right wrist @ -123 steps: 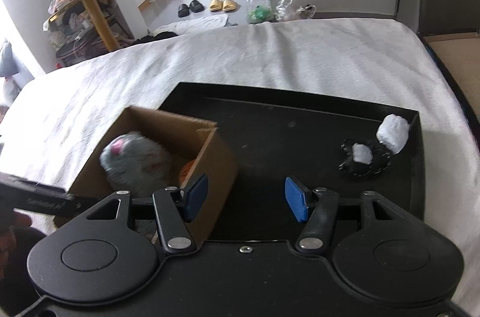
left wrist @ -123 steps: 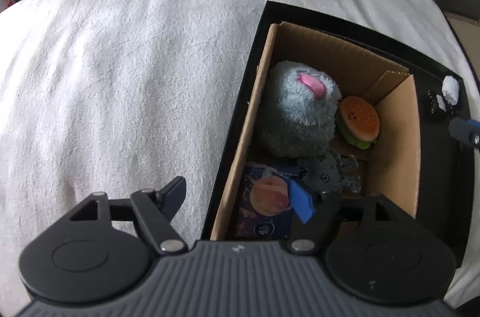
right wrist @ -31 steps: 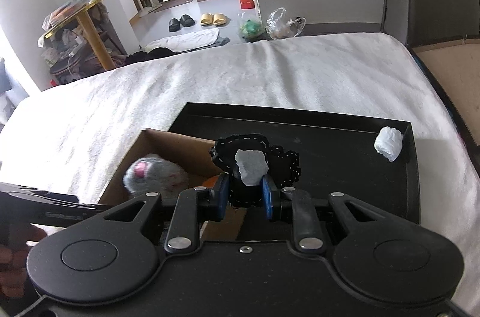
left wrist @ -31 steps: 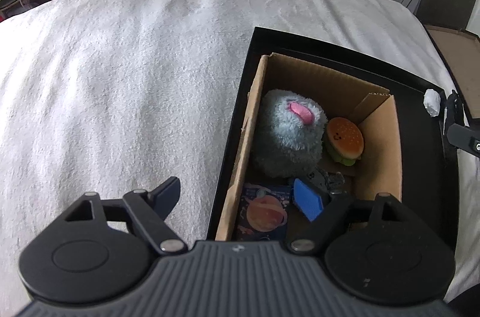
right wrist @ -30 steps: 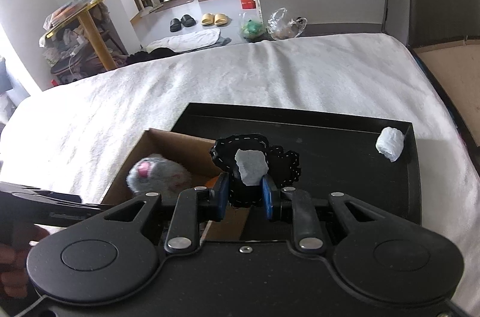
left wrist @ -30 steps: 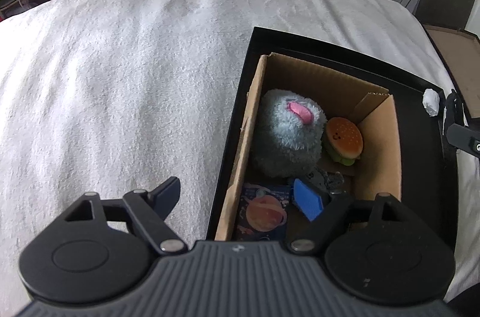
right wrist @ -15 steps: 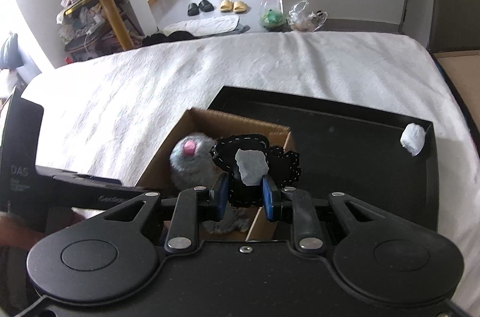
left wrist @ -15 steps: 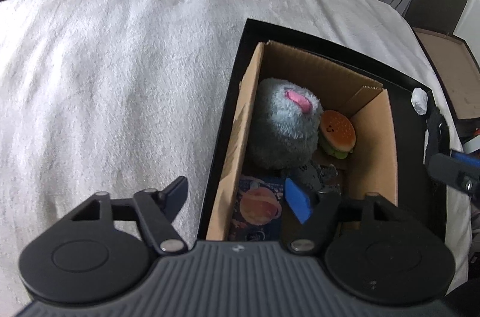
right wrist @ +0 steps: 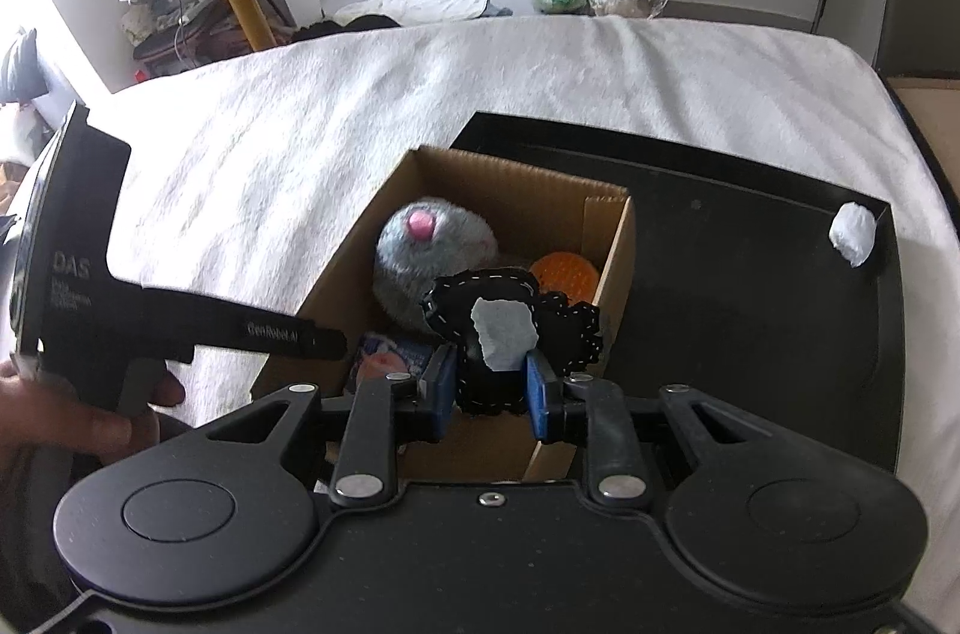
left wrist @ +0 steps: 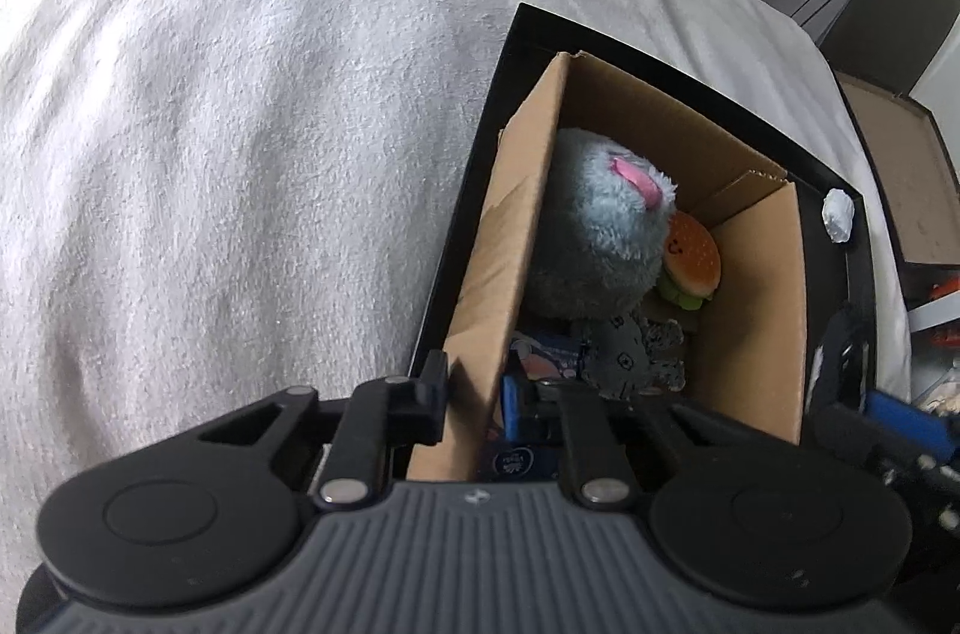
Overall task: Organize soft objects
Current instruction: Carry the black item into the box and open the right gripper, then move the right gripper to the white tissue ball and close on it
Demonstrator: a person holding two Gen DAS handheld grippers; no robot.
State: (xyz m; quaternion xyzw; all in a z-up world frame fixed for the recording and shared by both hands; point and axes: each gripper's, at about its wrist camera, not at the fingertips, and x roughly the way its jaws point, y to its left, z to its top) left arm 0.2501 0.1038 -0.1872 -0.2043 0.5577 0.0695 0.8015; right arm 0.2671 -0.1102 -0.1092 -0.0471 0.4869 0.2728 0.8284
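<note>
Cardboard-pinching, from the left wrist view: closing the left gripper (left wrist: pixel 474 397) on the near left wall of the cardboard box (left wrist: pixel 756 304), one finger outside the wall and the blue pad inside, with the wall between the jaws and both looking pressed against it. Steadying the box, by the look of it, on the black tray (left wrist: pixel 600 34). Seeing, ahead of the claw and inside the box, the grey plush (left wrist: pixel 594 238), the burger toy (left wrist: pixel 690 256) just right of it, and a grey felt piece (left wrist: pixel 630 358) nearest the fingertips. Noting the box's long axis running straight away from the claw, and the white ball (left wrist: pixel 838 214) lying far ahead and to the right, on the tray outside the box.

Turning to the right wrist view: clamping the right gripper (right wrist: pixel 489 388) on the black felt toy (right wrist: pixel 510 298), its stitched edge and pale patch sticking up past the pads. Hanging over the near end of the box, with the open interior directly ahead of and below the fingertips. Judging the coming move to be a short reach forward and down, then a release. Counting the right hand as the nearer one for the drop, and free floor as showing only at the near end.
</note>
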